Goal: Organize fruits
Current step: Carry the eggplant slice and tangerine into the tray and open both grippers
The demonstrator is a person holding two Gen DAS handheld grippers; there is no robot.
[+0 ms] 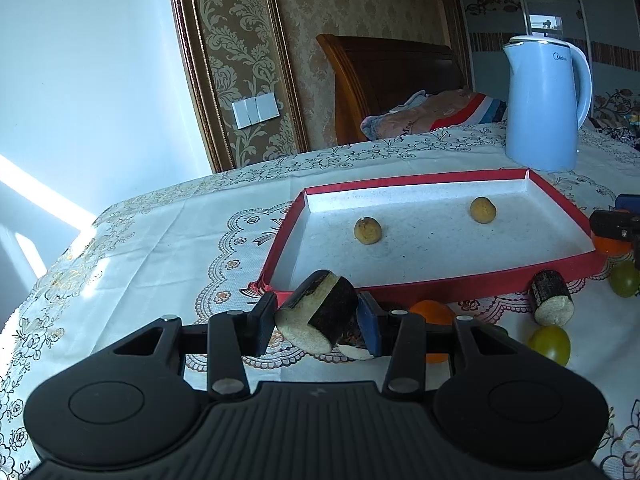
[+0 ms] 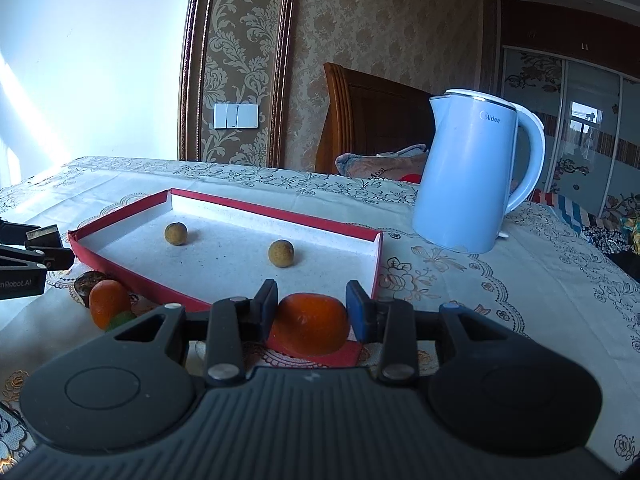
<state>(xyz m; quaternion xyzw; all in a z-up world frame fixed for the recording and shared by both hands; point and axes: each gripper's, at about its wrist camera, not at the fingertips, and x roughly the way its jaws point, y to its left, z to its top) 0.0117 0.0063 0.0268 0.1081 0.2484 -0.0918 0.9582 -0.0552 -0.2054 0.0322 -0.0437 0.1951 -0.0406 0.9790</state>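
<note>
The left gripper (image 1: pixel 316 320) is clamped on a short dark-skinned cylinder with pale cut ends (image 1: pixel 316 316), which sits tilted between the two pads, one cut face turned down toward the camera. Under it, at about 5 o'clock, the edge of another pale-faced piece (image 1: pixel 356 351) peeks out on the tablecloth (image 1: pixel 160 248).

Ahead of this gripper, toward 12 o'clock, lies a red tray with a white floor (image 1: pixel 516 270). Two small round tan fruits rest in it well apart: one (image 1: pixel 367 231) toward the left, the other (image 1: pixel 483 210) further back at 1 o'clock. Outside the tray's near rim, at 3 o'clock from the gripper, a second dark cylinder (image 1: pixel 552 298) lies on its side, with a yellow-green fruit (image 1: pixel 550 344) just below it and another (image 1: pixel 624 279) further right. An orange fruit (image 1: pixel 434 314) shows behind the right finger.

The right gripper (image 2: pixel 312 310) is closed on an orange fruit (image 2: pixel 310 324), both pads pressing its sides, just above the tray's near red rim (image 2: pixel 320 354). In that view the two tan fruits (image 2: pixel 176 233) (image 2: pixel 281 253) sit on the tray floor at 11 and 12 o'clock. At 9 o'clock, outside the tray, another orange fruit (image 2: pixel 109 308) lies touching a dark piece (image 2: pixel 86 286).

A pale blue kettle (image 2: pixel 472 176) stands on the cloth beyond the tray's far right corner, at 1 o'clock
</note>
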